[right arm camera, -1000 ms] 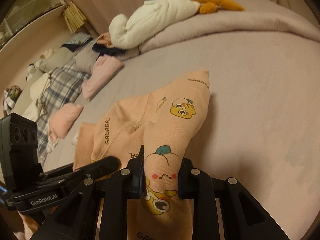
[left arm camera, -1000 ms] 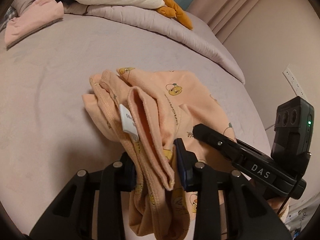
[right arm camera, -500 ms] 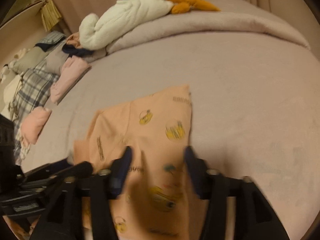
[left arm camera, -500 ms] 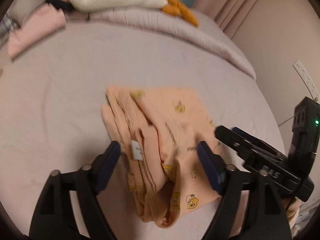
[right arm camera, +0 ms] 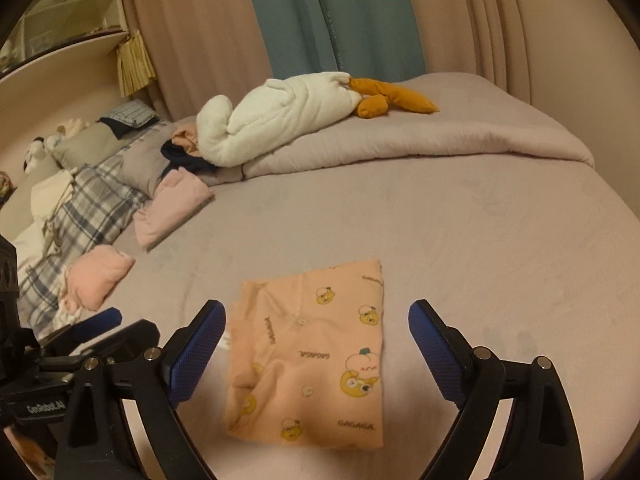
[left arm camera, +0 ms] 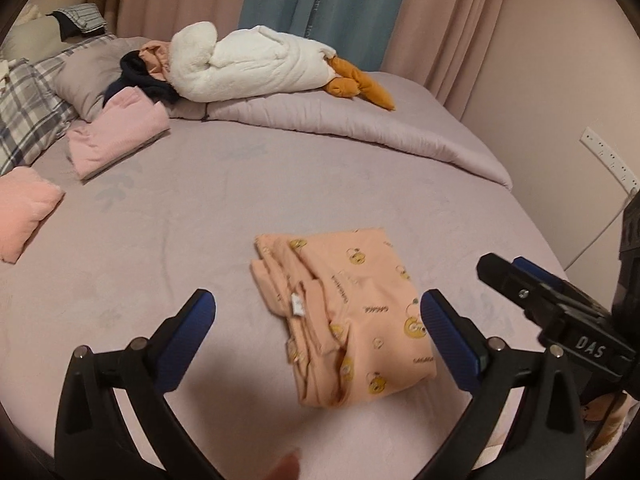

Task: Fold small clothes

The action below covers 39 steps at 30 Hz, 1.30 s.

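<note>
A small peach garment with cartoon prints (left arm camera: 348, 320) lies folded on the mauve bed sheet (left arm camera: 240, 208); its layered edges and a white tag face left. It also shows in the right wrist view (right arm camera: 316, 356) as a flat rectangle. My left gripper (left arm camera: 316, 312) is open and empty, raised above the garment. My right gripper (right arm camera: 316, 320) is open and empty, also above it. The right gripper's body shows at the right of the left wrist view (left arm camera: 560, 312); the left gripper's body shows at the lower left of the right wrist view (right arm camera: 80, 344).
Folded pink clothes (left arm camera: 116, 136) and a peach bundle (left arm camera: 24, 208) lie at the left. A white goose plush (left arm camera: 256, 64) rests on a rolled duvet (left arm camera: 360, 128) at the back. Plaid pillows (right arm camera: 88, 208) sit far left. A wall and a power strip (left arm camera: 608, 156) are right.
Both grippers have opened and let go of the peach garment, then pulled up and back. The garment now lies folded flat on the bed.
</note>
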Available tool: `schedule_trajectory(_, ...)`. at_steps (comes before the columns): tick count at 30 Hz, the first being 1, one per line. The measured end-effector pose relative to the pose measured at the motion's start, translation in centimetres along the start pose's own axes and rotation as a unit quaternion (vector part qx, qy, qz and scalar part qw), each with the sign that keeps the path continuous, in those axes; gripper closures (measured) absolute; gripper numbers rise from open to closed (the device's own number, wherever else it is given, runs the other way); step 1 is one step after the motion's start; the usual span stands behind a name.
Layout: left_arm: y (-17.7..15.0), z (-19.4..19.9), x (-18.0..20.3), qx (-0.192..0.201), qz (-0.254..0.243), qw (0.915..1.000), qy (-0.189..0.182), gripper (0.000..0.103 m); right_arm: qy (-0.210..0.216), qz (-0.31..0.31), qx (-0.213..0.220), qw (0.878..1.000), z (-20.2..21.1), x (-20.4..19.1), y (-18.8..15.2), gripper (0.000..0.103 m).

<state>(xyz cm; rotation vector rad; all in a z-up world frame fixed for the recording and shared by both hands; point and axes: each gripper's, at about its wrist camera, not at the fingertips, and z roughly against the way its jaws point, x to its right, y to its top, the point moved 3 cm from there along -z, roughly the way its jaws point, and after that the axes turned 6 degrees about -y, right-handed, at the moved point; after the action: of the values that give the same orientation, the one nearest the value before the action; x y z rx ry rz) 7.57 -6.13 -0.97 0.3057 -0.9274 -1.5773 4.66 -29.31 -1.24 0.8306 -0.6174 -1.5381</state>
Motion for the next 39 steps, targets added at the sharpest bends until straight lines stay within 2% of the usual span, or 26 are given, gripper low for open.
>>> schedule_trajectory(5, -0.9, 0.6, -0.7, 0.002, 0.037, 0.9993, 0.005, 0.000, -0.001, 0.001, -0.008, 1.000, 0.0, -0.5, -0.7, 0.011)
schedule_trajectory(10, -1.6, 1.0, -0.6, -0.002, 0.021, 0.9992, 0.035, 0.000, -0.009, 0.008, -0.014, 1.000, -0.1, -0.9, -1.2, 0.011)
schedule_trajectory(18, -2.6, 1.3, -0.5, -0.011, 0.023, 0.9986, 0.045, 0.000, -0.014, 0.013, -0.016, 1.000, 0.2, -1.0, -1.8, 0.011)
schedule_trajectory(32, -3.7, 1.2, 1.1, -0.024, 0.007, 0.9991, 0.035, 0.001, -0.019, 0.013, -0.013, 1.000, 0.7, -0.5, -2.2, 0.011)
schedule_trajectory(39, -3.7, 1.5, 1.1, -0.023, 0.015, 0.9992, 0.028, 0.001, -0.020, 0.011, -0.020, 1.000, 0.4, -0.4, -2.4, 0.011)
